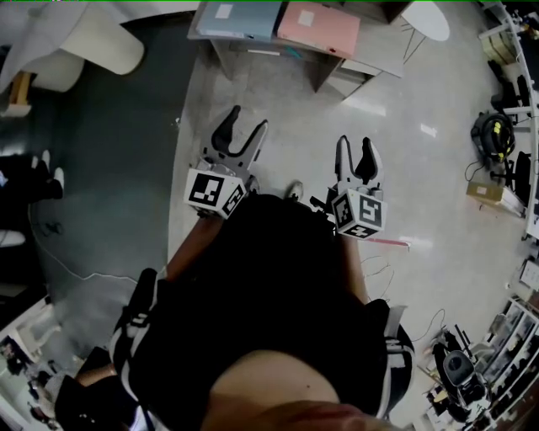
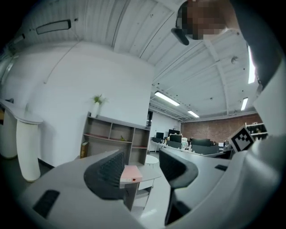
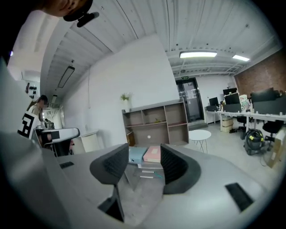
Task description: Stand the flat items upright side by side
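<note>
Two flat box files lie side by side on a grey desk [image 1: 253,44] at the top of the head view: a blue one [image 1: 240,18] on the left and a pink one [image 1: 318,25] on the right. Both grippers are held out over the floor, well short of the desk. My left gripper [image 1: 244,126] is open and empty; its view shows the pink file [image 2: 130,173] far beyond the jaws. My right gripper [image 1: 355,151] is also open and empty, and between its jaws, at a distance, appear the blue file [image 3: 136,154] and the pink file [image 3: 153,153].
An open shelf unit [image 3: 156,125] stands against the wall behind the desk, with a small round white table [image 3: 199,134] to its right. A white rounded counter [image 1: 101,42] is at the far left. Cables, a cardboard box [image 1: 484,191] and equipment lie on the floor at right.
</note>
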Demonstrator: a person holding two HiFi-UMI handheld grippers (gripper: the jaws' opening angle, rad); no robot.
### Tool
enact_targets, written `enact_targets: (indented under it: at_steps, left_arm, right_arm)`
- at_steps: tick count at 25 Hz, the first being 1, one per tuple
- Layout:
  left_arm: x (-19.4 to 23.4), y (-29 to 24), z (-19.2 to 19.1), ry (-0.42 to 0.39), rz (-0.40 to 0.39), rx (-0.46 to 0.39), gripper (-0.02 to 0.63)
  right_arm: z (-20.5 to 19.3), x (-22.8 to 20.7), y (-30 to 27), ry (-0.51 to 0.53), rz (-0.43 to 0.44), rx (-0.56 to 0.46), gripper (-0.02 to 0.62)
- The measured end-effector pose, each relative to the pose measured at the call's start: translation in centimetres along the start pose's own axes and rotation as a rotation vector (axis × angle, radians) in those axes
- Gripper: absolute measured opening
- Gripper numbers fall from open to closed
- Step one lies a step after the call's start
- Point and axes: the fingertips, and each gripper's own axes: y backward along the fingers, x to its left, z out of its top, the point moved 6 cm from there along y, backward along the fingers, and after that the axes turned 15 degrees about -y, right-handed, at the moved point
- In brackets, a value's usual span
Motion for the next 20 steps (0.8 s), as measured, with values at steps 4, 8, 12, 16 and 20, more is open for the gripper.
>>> enact_targets:
  at_steps: [4,8,12,16,20]
  left_arm:
    - [0.2,0.4,-0.4,0.032,-0.009,0.028,0.238]
    - [0.8,1.0,-0.2,0.026,-0.008,0.022,0.238]
    - [2.0,1.5,-0.4,0.029,-0.01,0.018,0.238]
    - [3.3,2.4,-0.8,0.036,-0.019,0.021,0.238]
    - [4.5,3.3,-1.5,0.052,-0.044,0.028,0.238]
  right_arm:
    - [-0.2,0.1,0.5,-0.007,-0.01,0.013,0.227]
    - [-0.7,0.9,0.5,-0.003,-0.016,0.023,0.227]
    - [-1.3,2.1,0.1,-0.003,-0.023,0.028,0.227]
    - [-2.2,3.7,-0.4,0.003,-0.03,0.043,0.227]
    - [-2.9,5.4,-0.9,0.009,-0.043,0.057,0.227]
